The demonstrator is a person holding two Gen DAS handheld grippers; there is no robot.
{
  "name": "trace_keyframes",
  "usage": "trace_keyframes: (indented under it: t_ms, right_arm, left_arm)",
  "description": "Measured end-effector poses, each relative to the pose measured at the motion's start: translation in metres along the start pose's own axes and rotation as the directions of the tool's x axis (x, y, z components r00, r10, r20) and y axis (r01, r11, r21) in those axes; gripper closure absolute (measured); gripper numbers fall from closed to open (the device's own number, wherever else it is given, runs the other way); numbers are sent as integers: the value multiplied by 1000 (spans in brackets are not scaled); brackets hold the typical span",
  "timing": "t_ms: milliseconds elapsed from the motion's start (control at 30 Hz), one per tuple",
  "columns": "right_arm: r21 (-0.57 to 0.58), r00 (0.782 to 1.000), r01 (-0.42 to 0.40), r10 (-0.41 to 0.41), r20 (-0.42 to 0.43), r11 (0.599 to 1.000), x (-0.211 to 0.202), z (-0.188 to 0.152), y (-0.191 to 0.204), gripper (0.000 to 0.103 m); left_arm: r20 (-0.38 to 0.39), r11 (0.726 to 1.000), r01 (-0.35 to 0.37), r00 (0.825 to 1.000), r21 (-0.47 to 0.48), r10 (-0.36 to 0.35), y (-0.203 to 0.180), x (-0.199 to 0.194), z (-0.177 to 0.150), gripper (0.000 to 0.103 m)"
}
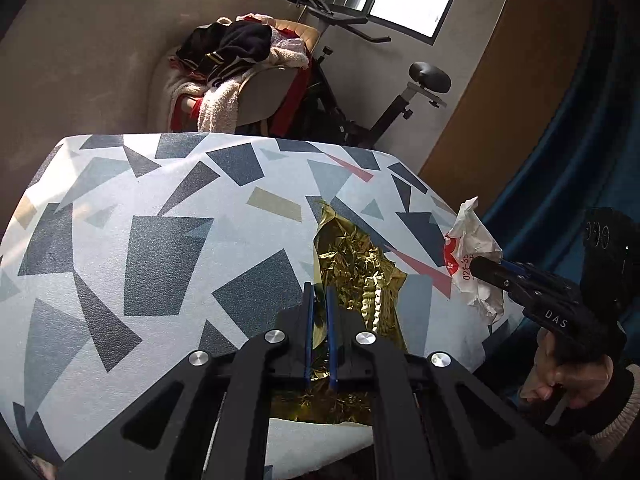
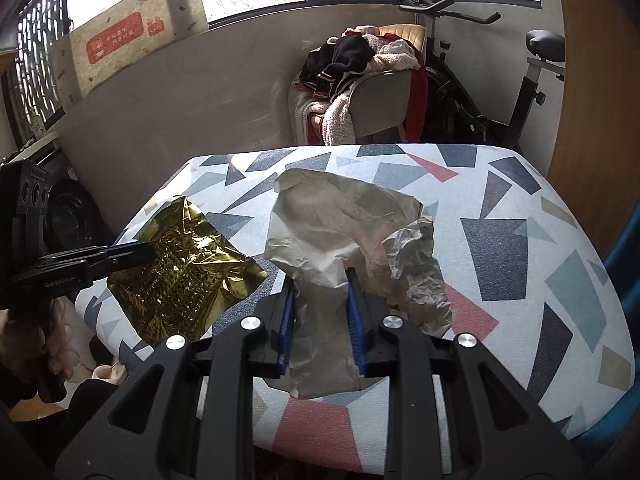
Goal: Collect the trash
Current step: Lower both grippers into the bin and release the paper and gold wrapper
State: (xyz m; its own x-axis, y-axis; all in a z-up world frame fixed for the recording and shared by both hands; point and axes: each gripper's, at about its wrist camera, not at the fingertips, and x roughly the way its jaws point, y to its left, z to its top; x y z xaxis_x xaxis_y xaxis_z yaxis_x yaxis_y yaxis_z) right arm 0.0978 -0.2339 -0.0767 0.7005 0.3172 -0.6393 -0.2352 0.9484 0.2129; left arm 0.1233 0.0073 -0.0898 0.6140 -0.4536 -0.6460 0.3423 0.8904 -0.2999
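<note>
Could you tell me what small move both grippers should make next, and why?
Probably lift both pieces clear of the patterned table. The left gripper is shut on the gold foil wrapper, and the right gripper has the crumpled white paper wrapper between its fingers, apparently gripped. No bin shows in either view, so lifting comes before carrying.

Gold wrapper (image 2: 180, 268) glossy crinkled foil; paper wrapper (image 2: 352, 232) matt, creased.
</note>
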Motion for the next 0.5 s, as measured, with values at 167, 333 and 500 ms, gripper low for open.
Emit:
trace_keyframes:
  t_ms: [167, 333, 500]
  right_arm:
    - [0, 1000, -20, 20, 14, 1000, -19, -11, 10, 77]
    - [6, 999, -46, 46, 22, 999, -32, -27, 21, 77]
    - [18, 998, -66, 66, 15, 998, -41, -46, 30, 77]
  left_arm:
    - [27, 1000, -15, 1000, 4, 14, -4, -28, -21, 97]
    - [47, 999, -39, 998, 27, 38, -14, -53, -54, 97]
    - [39, 997, -57, 998, 45, 56, -22, -65, -95, 97]
